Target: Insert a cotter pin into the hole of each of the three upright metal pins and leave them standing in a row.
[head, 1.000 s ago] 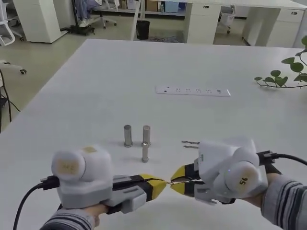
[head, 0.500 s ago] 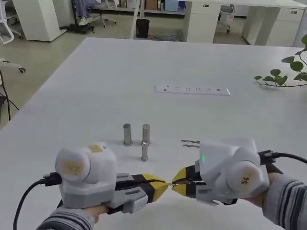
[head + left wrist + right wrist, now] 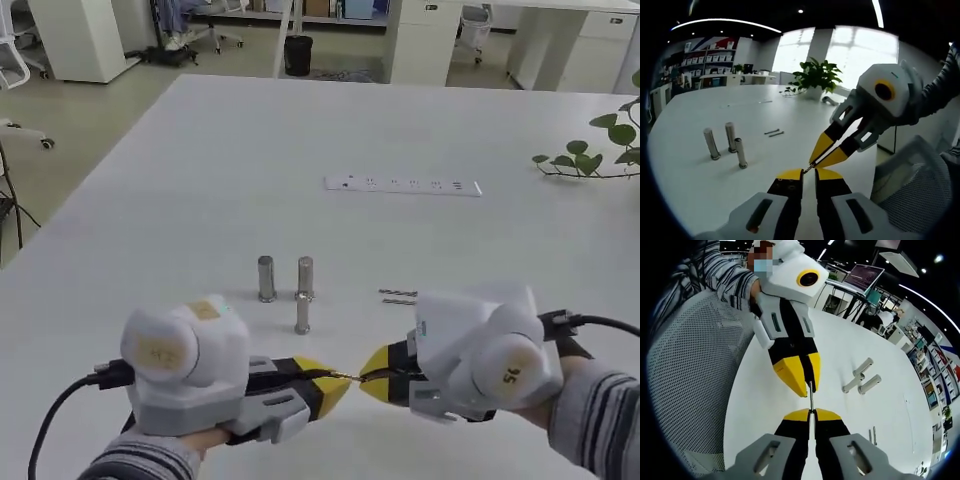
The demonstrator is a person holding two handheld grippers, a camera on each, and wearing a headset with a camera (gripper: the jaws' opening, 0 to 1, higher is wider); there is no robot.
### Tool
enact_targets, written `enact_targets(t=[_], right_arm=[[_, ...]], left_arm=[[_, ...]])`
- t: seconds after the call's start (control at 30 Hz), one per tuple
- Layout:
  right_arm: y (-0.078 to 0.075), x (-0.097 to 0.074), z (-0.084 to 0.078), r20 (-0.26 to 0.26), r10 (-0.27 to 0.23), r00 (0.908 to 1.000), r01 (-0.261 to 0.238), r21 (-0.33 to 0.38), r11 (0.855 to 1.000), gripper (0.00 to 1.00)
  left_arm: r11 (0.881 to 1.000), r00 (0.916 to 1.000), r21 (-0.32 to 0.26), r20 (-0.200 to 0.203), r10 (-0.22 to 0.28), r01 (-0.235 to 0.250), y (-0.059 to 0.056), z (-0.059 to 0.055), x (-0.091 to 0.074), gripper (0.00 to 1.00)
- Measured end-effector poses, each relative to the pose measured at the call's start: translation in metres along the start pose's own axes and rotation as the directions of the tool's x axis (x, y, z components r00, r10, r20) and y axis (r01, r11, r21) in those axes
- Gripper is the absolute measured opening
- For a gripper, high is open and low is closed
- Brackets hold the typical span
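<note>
The left hand-held gripper and right hand-held gripper both pinch one cotter pin tip to tip, just before the upright metal pins. It looks thin, light and bendable, probably best gripped near one end

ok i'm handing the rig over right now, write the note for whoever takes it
Left tool and right tool: both shut on one cotter pin, tip to tip above the table.
Three metal pins stand upright in a cluster, not a row; two spare cotter pins lie beside them.
Done: cannot tell if any is fitted.
Left: fit cotter pins, line them up.
</note>
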State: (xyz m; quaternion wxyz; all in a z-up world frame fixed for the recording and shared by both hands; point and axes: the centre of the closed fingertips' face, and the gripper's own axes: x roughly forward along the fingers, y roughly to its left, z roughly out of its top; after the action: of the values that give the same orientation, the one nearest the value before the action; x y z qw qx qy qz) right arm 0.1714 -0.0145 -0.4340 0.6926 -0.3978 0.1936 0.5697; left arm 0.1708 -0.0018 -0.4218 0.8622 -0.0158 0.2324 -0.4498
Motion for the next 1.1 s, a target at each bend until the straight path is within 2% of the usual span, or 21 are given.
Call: enact_targets(t=[0.1,0.23,0.37,0.53,0.67,0.8,1.0,1.1], right_arm=[[-0.003,0.000,-0.001,-0.010,-0.010,0.9999,0.010,0.006,1.000,0.00],[-0.008,0.001,-0.003,-0.020,-0.020,0.9996,0.021,0.019,1.000,0.00],[-0.013,0.003,-0.001,-0.011,-0.037,0.9993,0.037,0.033,0.999,0.00],[-0.024,0.005,0.001,-0.002,-0.064,0.9980,0.064,0.051,0.997,0.00],[-0.037,0.007,0.000,0.002,-0.086,0.9963,0.086,0.079,0.993,0.00],[-0.048,0.009,0.001,0.002,-0.104,0.9945,0.104,0.091,0.990,0.00],[-0.062,0.015,0.002,0.010,-0.124,0.9922,0.122,0.120,0.985,0.00],[-0.065,0.018,0.002,0.015,-0.126,0.9919,0.123,0.136,0.983,0.00]], left_arm=[[1.000,0.9998,0.004,0.001,0.019,-0.019,0.004,0.000,0.000,0.12],[0.997,0.9975,0.030,0.011,0.070,-0.070,0.013,0.003,-0.001,0.21],[0.996,0.9959,0.036,0.024,0.087,-0.088,0.017,0.005,-0.001,0.23],[0.992,0.9932,0.039,0.020,0.115,-0.116,0.023,0.003,-0.001,0.27],[0.983,0.9836,0.044,0.020,0.179,-0.180,0.038,0.004,-0.003,0.32],[0.970,0.9703,0.051,0.047,0.237,-0.239,0.051,0.009,-0.006,0.33],[0.955,0.9561,0.048,0.034,0.291,-0.293,0.067,0.008,-0.003,0.35],[0.948,0.9485,0.026,0.032,0.315,-0.316,0.075,0.008,-0.002,0.35]])
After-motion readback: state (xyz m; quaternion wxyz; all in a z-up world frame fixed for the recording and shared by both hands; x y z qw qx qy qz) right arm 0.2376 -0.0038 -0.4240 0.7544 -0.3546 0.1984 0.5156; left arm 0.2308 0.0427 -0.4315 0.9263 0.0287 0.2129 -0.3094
